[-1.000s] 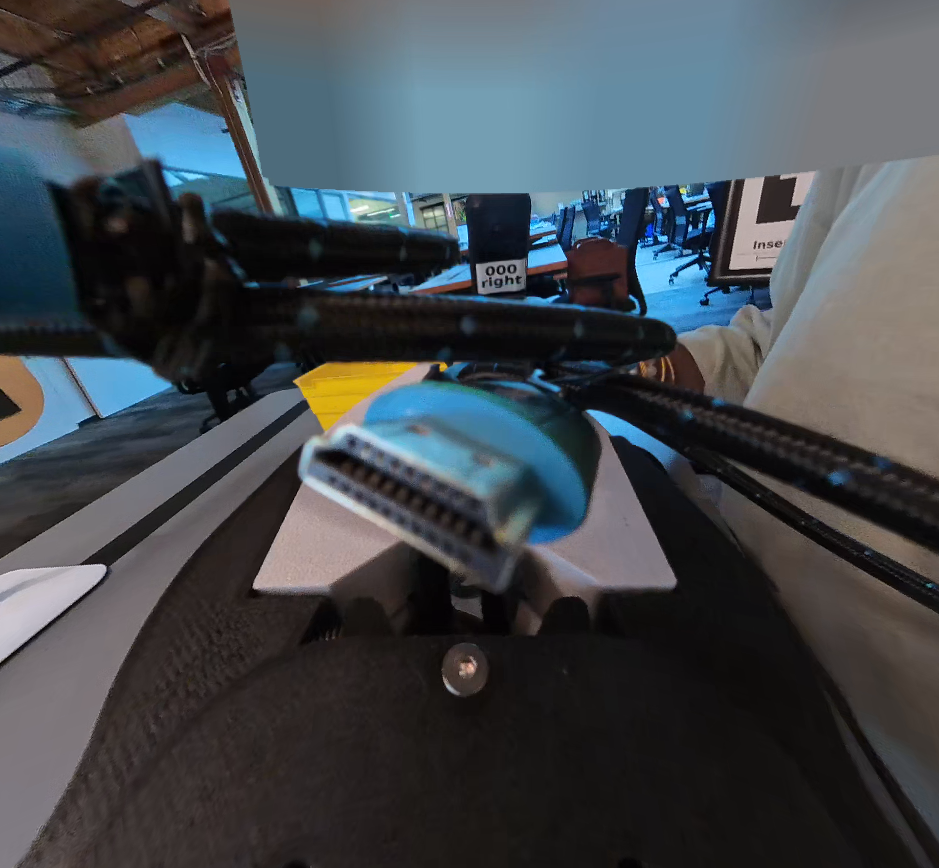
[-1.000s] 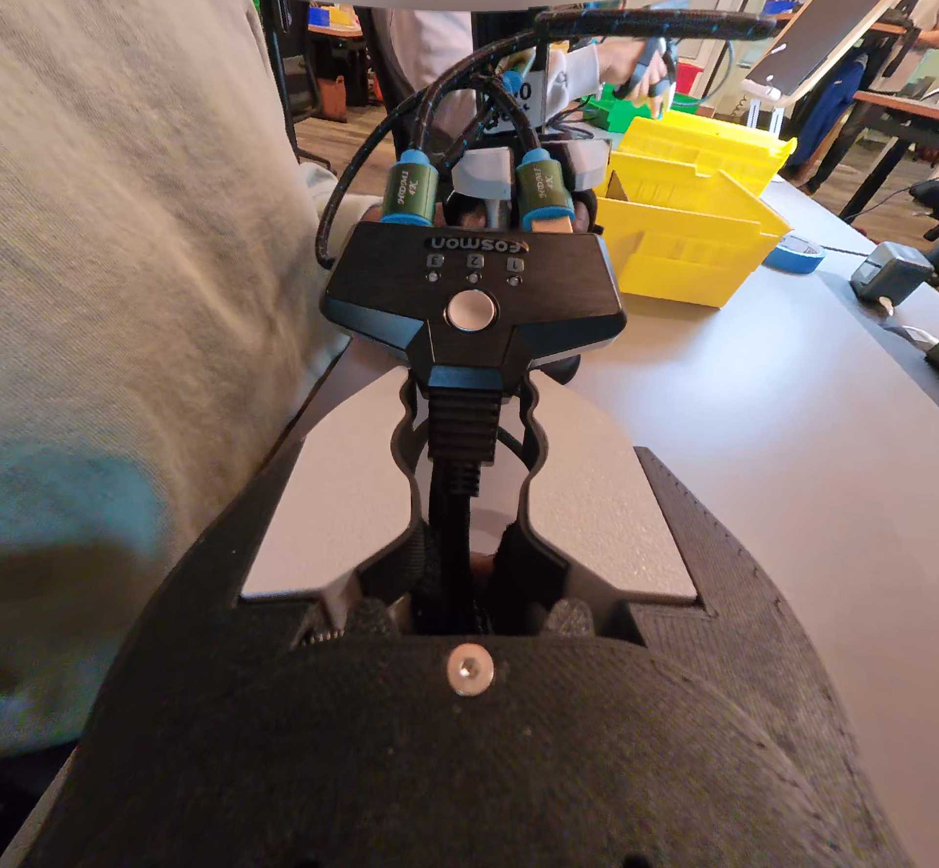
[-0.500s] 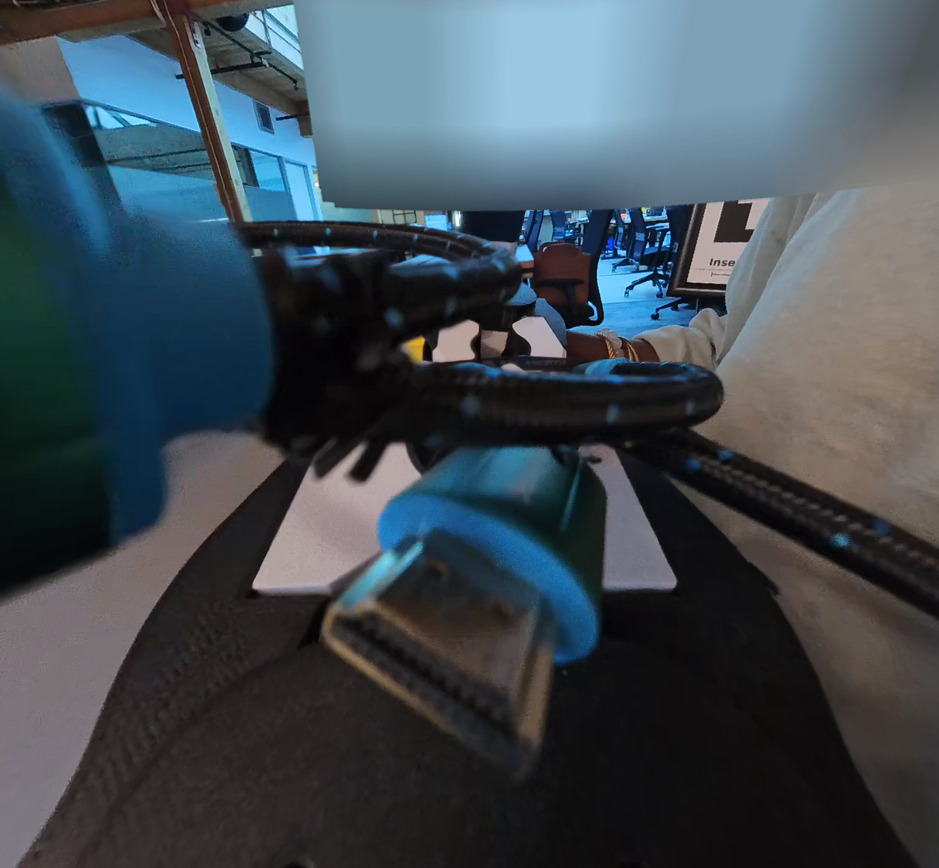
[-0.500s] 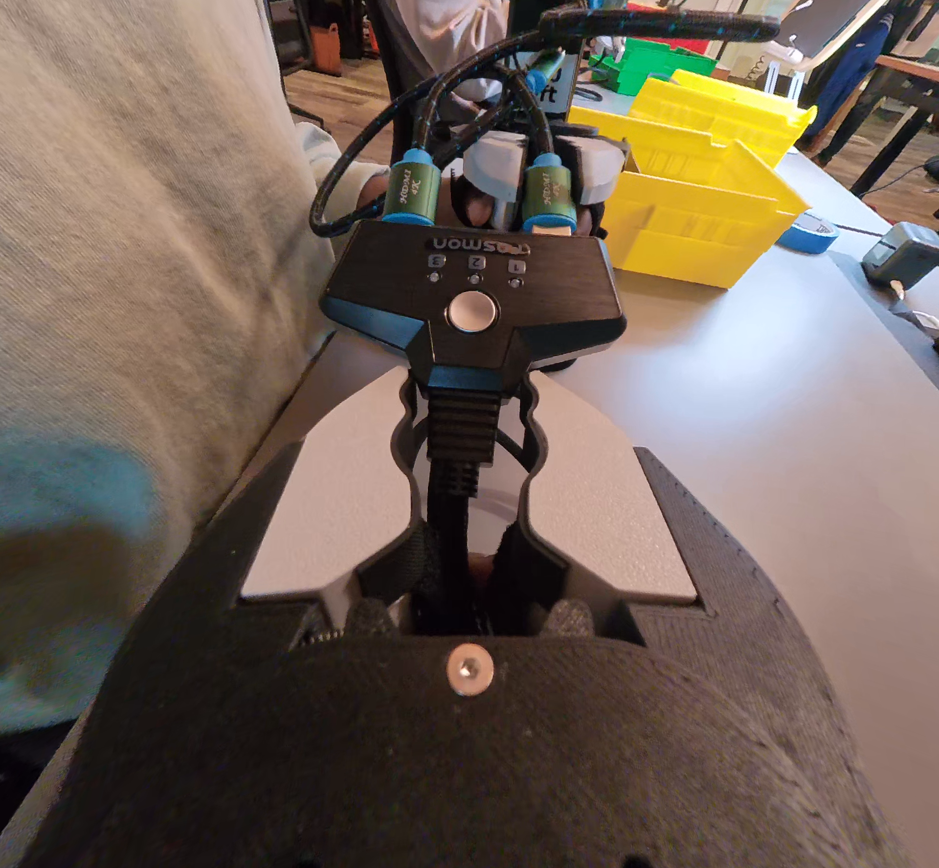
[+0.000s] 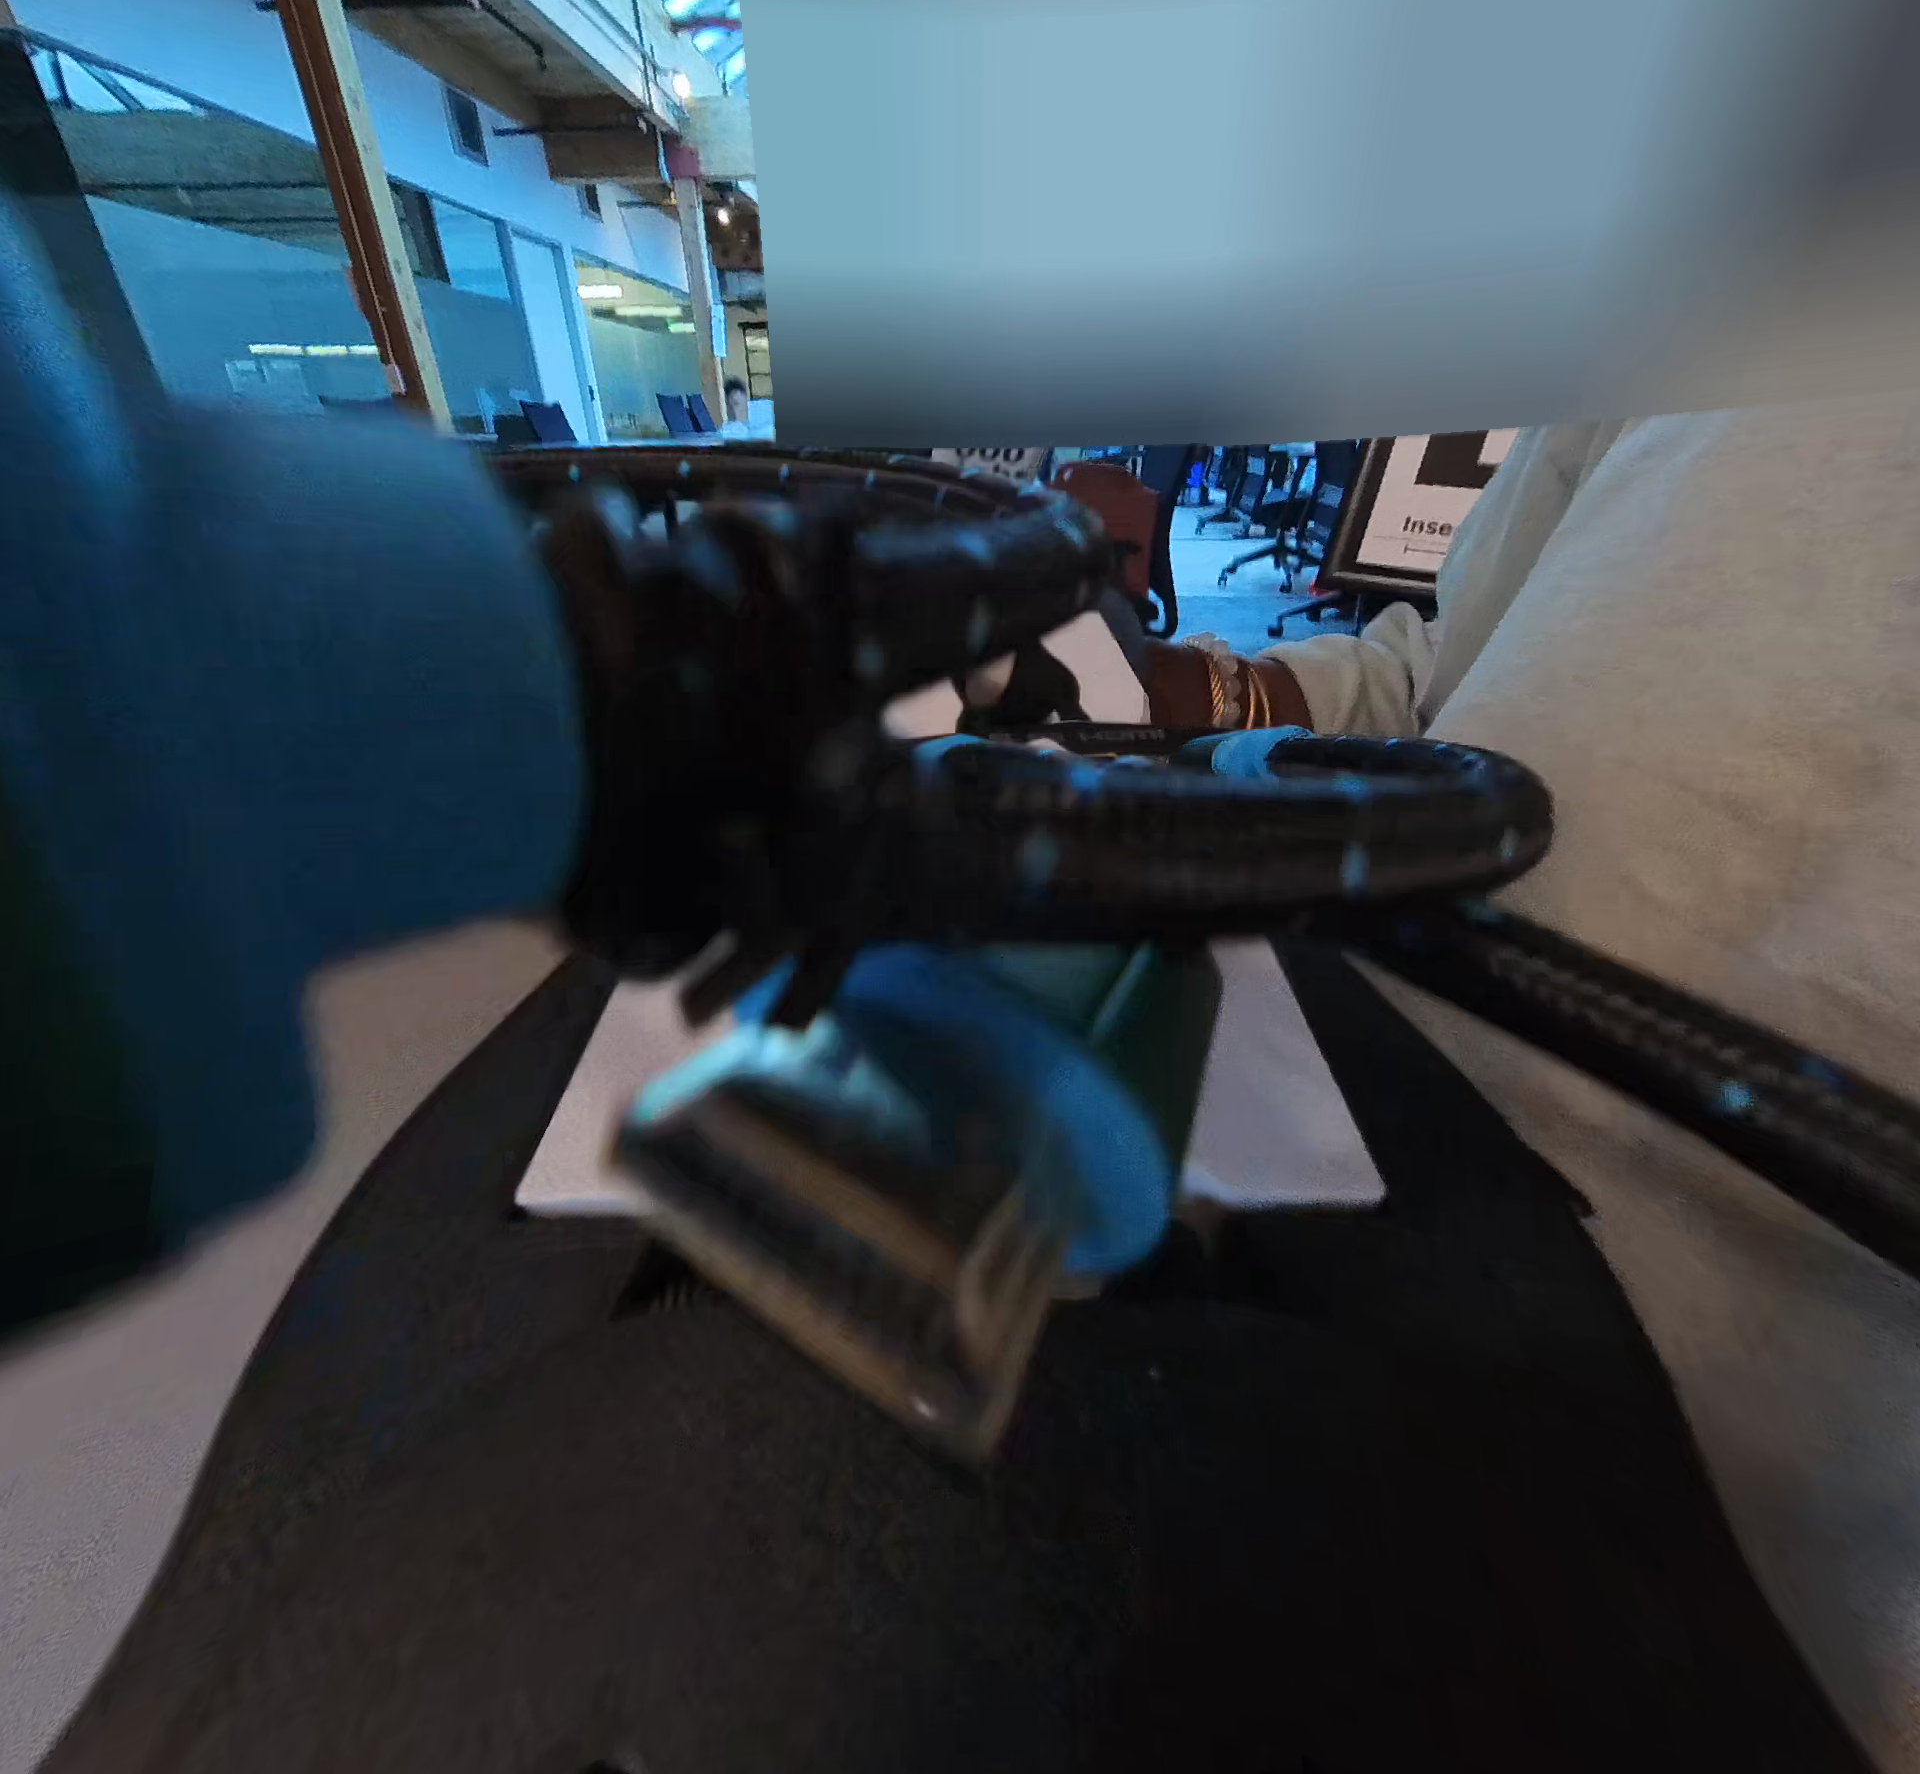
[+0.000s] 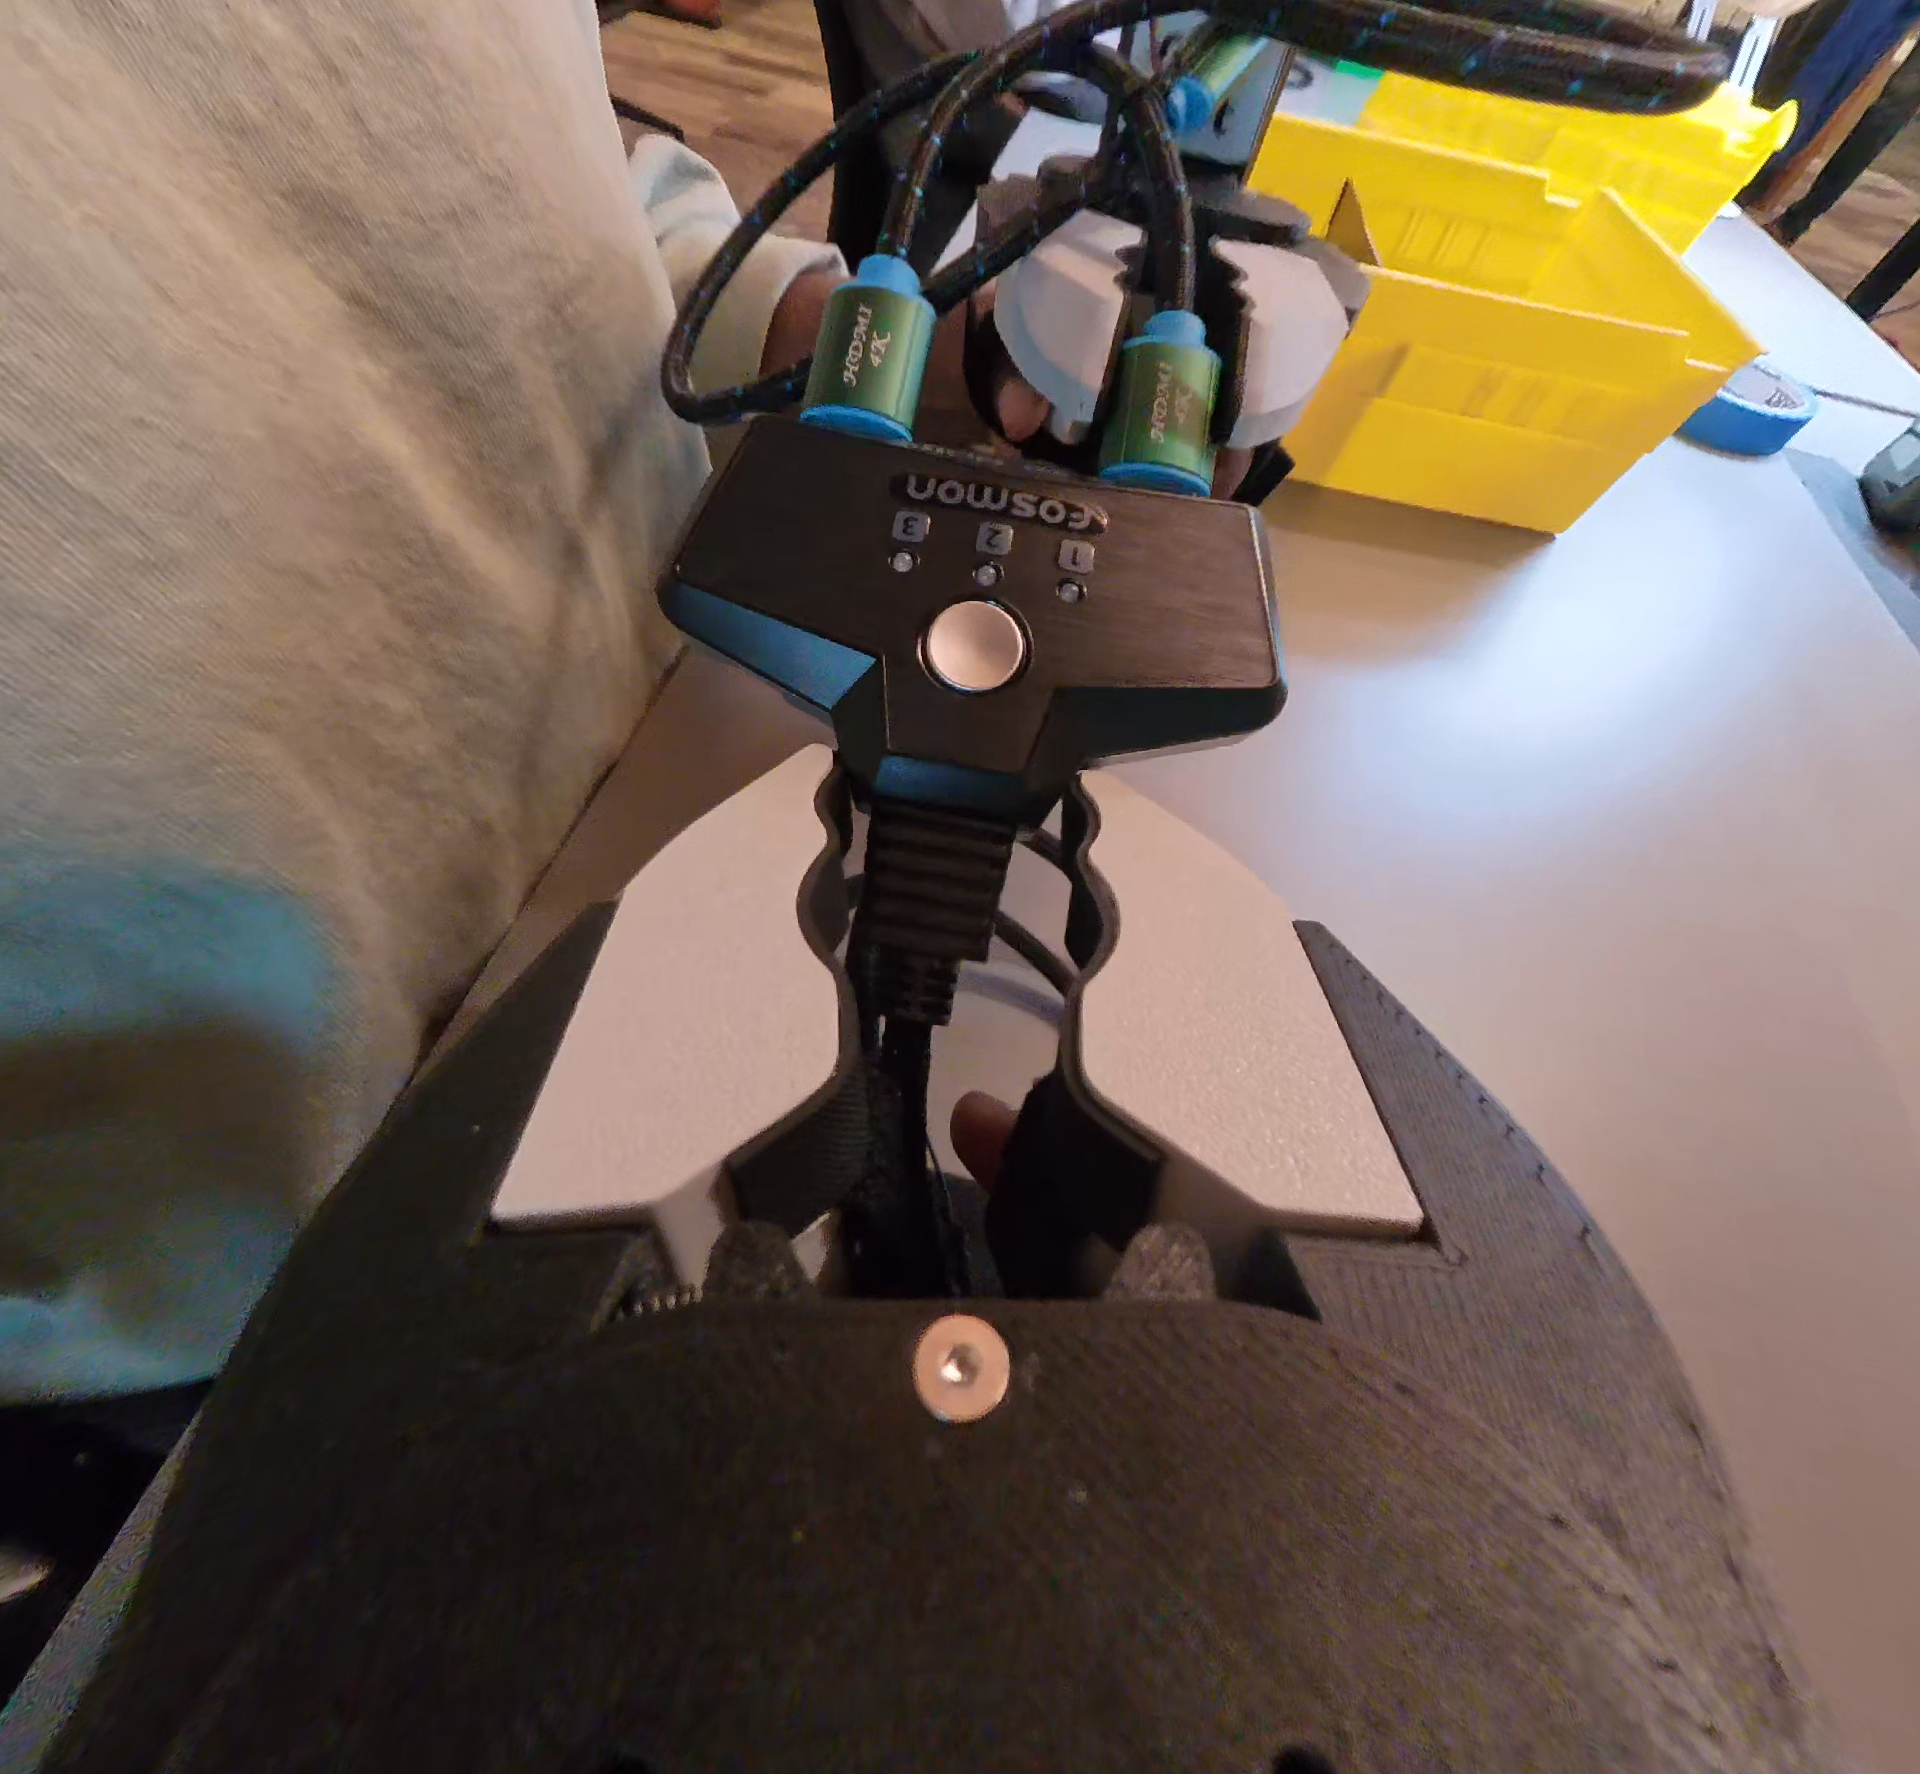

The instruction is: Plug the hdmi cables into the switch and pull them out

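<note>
Switch: black HDMI switch (image 6: 971,618) with blue side accents and a round silver button is sitting just past the right gripper's fingertips, raised above the grey table (image 6: 1507,789).
Right gripper: right gripper (image 6: 951,851) is pinching the ribbed strain relief and tail cable at the switch's near end between its grey fingers (image 6: 717,1007).
Plugged cables: two green HDMI plugs with blue collars, one on the left (image 6: 868,358) and one on the right (image 6: 1158,399), are sitting in ports on the switch's far edge; the middle port between them is showing no plug.
Left gripper, seen from the right wrist view: left gripper (image 6: 1169,311) is facing the switch from the far side, its grey fingers closing around the braided cable just behind the right-hand plug.
Braided cables: black braided cables (image 6: 1455,31) with blue flecks are looping up and over behind the switch.
Left wrist view: a loose HDMI connector (image 5: 862,1205) with a bare metal end is hanging blurred right in front of the camera, covering the fingertips; a large blue and green plug body (image 5: 239,789) is filling the left edge, out of focus.
Bins: yellow plastic bins (image 6: 1496,342) are standing on the table beyond the switch, to the right.
Tape: a blue tape roll (image 6: 1751,410) is lying near the bins.
Person: a light sleeve and torso (image 6: 260,374) are filling the left side of the right wrist view.
</note>
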The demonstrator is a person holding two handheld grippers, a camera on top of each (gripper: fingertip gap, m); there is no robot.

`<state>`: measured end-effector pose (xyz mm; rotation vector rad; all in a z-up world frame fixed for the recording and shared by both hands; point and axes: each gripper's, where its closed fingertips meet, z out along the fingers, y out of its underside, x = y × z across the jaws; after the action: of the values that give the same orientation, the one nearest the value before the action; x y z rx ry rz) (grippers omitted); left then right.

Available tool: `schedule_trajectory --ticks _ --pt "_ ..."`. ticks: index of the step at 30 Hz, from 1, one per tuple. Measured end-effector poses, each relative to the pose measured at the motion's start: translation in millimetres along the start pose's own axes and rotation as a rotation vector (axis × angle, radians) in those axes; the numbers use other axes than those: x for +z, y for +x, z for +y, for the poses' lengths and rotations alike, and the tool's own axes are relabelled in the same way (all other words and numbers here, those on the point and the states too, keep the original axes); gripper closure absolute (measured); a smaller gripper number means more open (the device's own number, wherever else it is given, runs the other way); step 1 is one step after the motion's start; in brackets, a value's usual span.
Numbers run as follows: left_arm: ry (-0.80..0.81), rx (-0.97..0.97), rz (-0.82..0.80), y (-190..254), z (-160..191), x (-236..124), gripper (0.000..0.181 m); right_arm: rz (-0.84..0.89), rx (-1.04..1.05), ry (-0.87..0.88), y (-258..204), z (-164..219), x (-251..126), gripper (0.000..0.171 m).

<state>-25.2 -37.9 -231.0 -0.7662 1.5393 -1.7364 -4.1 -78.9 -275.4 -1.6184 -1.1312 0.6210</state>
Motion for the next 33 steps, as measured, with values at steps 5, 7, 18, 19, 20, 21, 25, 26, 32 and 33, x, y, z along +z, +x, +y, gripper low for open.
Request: schedule_trajectory --ticks 5,7,18,19,20,21,25,26,32,33 --pt "0.068 0.023 -0.030 -2 -15 -5 0.160 0.020 -0.010 0.079 6 -12 4 0.132" --pt "0.119 0.039 -0.048 -3 -27 -11 0.160 0.063 -0.037 0.116 12 -22 7 0.132" --pt "0.524 -0.130 -0.486 -49 -37 -73 0.118 0.682 -0.207 0.370 82 -105 -88 0.132" --pt "0.512 -0.133 -0.505 -50 -33 -74 0.118 0.756 -0.215 0.382 87 -113 -106 0.132" --pt "0.502 -0.120 -0.525 -51 -31 -75 0.118 0.830 -0.223 0.394 91 -120 -126 0.132" --pt "0.494 -0.097 -0.538 -51 -30 -76 0.118 0.908 -0.233 0.406 93 -127 -146 0.132" --pt "0.422 -0.092 -0.527 -51 -20 -69 0.118 1.198 -0.209 0.402 94 -137 -222 0.132" --pt "0.399 -0.114 -0.513 -51 -16 -67 0.119 1.263 -0.179 0.368 94 -131 -238 0.132" --pt "0.364 -0.100 -0.499 -49 -11 -61 0.119 1.605 -0.012 0.098 87 -43 -301 0.132" --pt "0.359 -0.096 -0.494 -48 -11 -60 0.119 1.639 0.030 0.079 85 -26 -305 0.132"
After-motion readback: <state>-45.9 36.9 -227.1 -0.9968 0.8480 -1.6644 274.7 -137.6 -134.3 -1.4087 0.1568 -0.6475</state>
